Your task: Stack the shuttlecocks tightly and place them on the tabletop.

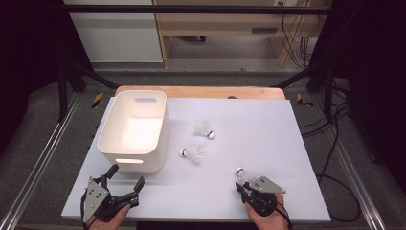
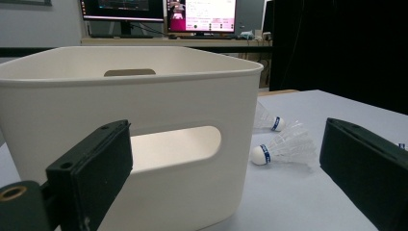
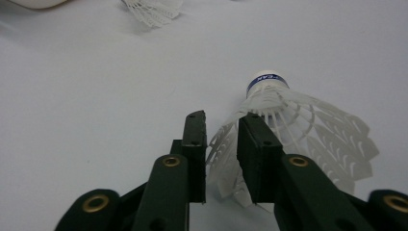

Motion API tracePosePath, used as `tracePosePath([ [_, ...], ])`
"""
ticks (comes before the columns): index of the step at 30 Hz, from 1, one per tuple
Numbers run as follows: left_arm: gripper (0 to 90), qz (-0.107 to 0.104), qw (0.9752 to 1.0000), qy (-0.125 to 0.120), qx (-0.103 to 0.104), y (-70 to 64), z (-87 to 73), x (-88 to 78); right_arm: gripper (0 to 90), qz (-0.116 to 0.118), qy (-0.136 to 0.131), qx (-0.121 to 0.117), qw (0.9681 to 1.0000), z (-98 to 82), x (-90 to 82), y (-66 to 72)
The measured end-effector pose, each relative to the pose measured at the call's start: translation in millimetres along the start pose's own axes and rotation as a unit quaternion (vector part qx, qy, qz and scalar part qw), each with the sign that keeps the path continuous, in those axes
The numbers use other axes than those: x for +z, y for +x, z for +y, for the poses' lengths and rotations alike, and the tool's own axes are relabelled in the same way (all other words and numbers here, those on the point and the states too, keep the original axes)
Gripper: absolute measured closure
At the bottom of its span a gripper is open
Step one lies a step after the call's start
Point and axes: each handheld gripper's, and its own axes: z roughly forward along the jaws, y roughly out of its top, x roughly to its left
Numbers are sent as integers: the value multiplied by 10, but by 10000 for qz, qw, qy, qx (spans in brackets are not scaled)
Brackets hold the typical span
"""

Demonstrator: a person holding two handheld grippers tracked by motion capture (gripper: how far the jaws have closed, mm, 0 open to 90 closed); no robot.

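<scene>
High view first: a white rectangular plastic bin [image 1: 134, 130] with slotted handles stands on the left part of the pale grey tabletop [image 1: 268, 129], and its inside looks bare, nothing lying on its floor.

Three white feathered shuttlecocks with blue-banded cork tips are on the tabletop. One shuttlecock [image 1: 204, 129] lies near the middle, its cork pointing toward the person's right. A second shuttlecock [image 1: 192, 154] lies just nearer, beside the bin's right wall but apart from it, cork toward the bin. The third shuttlecock [image 1: 243, 175] is at the near right, on its side with its cork pointing away from the person.

The right tongs [image 1: 245, 188] are pressed in on that third shuttlecock; in the right gripper view the tongs [image 3: 222, 132] pinch one side of the feather skirt [image 3: 308, 139], one black pad inside the skirt and one outside, while the cork tip rests ahead on the tabletop.

The left tongs [image 1: 125, 176] rest at the near left corner, spread wide and holding nothing, aimed at the bin's near wall. In the left gripper view the bin [image 2: 144, 120] stands directly ahead and two shuttlecocks lie past its right corner. Nothing lies between the held shuttlecock and the bin except open tabletop and the second shuttlecock off to one side.
</scene>
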Motion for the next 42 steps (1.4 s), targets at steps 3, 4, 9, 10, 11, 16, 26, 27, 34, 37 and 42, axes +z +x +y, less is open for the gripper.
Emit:
tracePosePath([
  [3, 46, 9, 10000, -14, -26, 3, 0, 1, 841, -60, -42, -74, 9999, -1, -10, -15],
  [4, 47, 17, 10000, 5, -18, 5, -1, 3, 884, -83, -80, -95, 9999, -3, -20, -36],
  [9, 50, 37, 10000, 18, -16, 9, -2, 1, 900, -35, -214, -71, 9997, 15, -51, -66],
  [10, 50, 42, 10000, 16, -7, 11, -1, -3, 900, -29, -252, -90, 9996, 22, -60, -65],
  [11, 50, 50, 10000, 16, -9, 12, -1, -5, 900, -29, -252, -90, 9996, 22, -60, -65],
  [16, 51, 61, 10000, 25, -14, 14, -4, -2, 900, 31, -407, -133, 9991, 69, -101, -64],
  [26, 51, 47, 10000, 30, -17, 7, -5, 0, 900, 199, -526, -335, 9979, 311, -97, -110],
  [27, 51, 51, 10000, 24, -21, 9, -3, -3, 900, 252, -536, -379, 9975, 370, -69, -107],
  [34, 51, 43, 10000, 23, -35, 15, -5, -4, 900, 450, -504, -407, 9969, 535, 56, -98],
  [37, 51, 40, 10000, 5, -37, 16, 2, -7, 900, 601, -502, -454, 9959, 679, 142, -91],
  [42, 51, 47, 10000, 6, -54, 20, 0, -11, 900, 664, -494, -497, 9953, 803, 215, -91],
])
